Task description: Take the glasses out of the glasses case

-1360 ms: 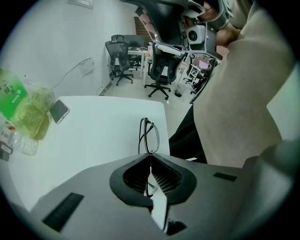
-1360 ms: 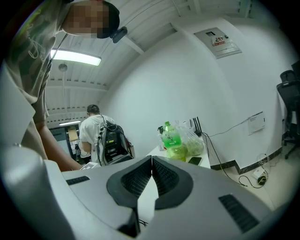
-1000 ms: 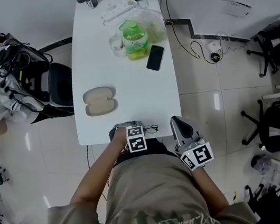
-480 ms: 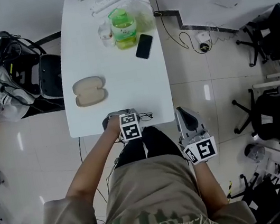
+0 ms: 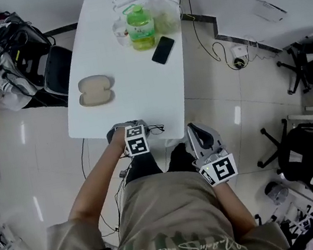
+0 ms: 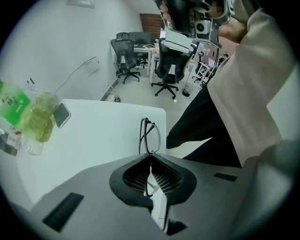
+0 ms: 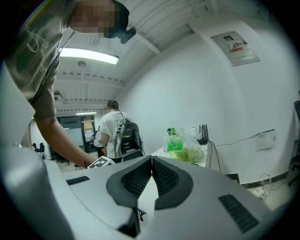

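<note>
The left gripper (image 6: 150,158) had its jaws pressed together on one end of the glasses (image 6: 149,135). The glasses stuck straight out past the jaw tips, their long axis in line with the gripper. In the head view that gripper (image 5: 147,132) pointed right along the near edge of the white table (image 5: 133,95), and the glasses (image 5: 156,130) sat just over that edge. From the gripper's own camera the frame showed thin and edge-on. Whether it touched the tabletop could not be told.

The right gripper (image 5: 198,134) was off the table to the near right, above the floor beside the person's leg. Its jaws (image 7: 151,158) were closed tip to tip with nothing between them.

The glasses case (image 5: 96,90) lay open on the left part of the table, both tan halves facing up and its long axis running left to right. It was well apart from the glasses, with only bare tabletop between them.

At the far end stood a green bottle (image 5: 141,28), with a clear plastic bag (image 5: 166,15) just right of it. A dark phone (image 5: 163,49) lay nearer and to the right. A person in white with a backpack (image 7: 115,133) was left of the table.
</note>
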The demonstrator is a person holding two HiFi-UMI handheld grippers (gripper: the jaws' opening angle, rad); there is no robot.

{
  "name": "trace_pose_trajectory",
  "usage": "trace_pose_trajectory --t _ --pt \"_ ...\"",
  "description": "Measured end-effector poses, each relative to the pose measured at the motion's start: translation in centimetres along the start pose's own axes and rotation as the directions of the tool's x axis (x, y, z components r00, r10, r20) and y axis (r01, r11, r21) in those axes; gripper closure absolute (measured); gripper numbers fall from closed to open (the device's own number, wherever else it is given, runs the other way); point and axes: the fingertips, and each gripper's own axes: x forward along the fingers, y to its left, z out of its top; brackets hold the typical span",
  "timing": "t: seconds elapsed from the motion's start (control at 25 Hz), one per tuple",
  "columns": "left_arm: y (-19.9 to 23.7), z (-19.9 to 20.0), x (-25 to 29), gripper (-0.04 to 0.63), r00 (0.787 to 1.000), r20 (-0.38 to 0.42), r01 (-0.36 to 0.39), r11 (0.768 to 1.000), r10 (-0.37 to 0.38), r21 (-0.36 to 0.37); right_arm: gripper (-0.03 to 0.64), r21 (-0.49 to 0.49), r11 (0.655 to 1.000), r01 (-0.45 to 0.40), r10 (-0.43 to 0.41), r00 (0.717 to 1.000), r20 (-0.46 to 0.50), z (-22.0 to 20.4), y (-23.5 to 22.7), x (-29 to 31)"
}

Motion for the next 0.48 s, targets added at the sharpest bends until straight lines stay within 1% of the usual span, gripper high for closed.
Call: trace_pose_trajectory --t 0.12,0.2,0.28,0.36,0.48 --pt "-0.8 0.6 0.8 0.580 1.000 -0.014 0.002 0.997 -0.003 -0.079 0.604 -0.001 0.996 -0.084 0.084 0.996 -0.014 -0.2 -1.0 -0.5" --pt "-1.1 1.1 1.3 0.580 1.000 -0.023 -0.003 0.991 -0.001 -0.136 0.604 0.023 0.993 -0.120 0.120 0.992 -0.026 -0.7 -1.6 -1.1" --pt "-0.9 1.8 1.7 0.580 1.000 -0.024 -0.014 0.984 0.010 -0.177 0.604 0.034 0.989 -0.147 0.148 0.988 -0.045 -1.4 -1.7 -1.7" --pt "-0.4 2.2 1.9 0.580 0.999 -0.028 -0.025 0.981 0.020 -0.193 0.604 0.036 0.985 -0.169 0.171 0.983 -0.060 -2.0 -1.5 -1.8" --pt "0.2 2.4 1.9 0.580 0.999 -0.043 -0.029 0.983 0.022 -0.180 0.604 0.033 0.982 -0.188 0.189 0.980 -0.068 -2.2 -1.5 -1.3"
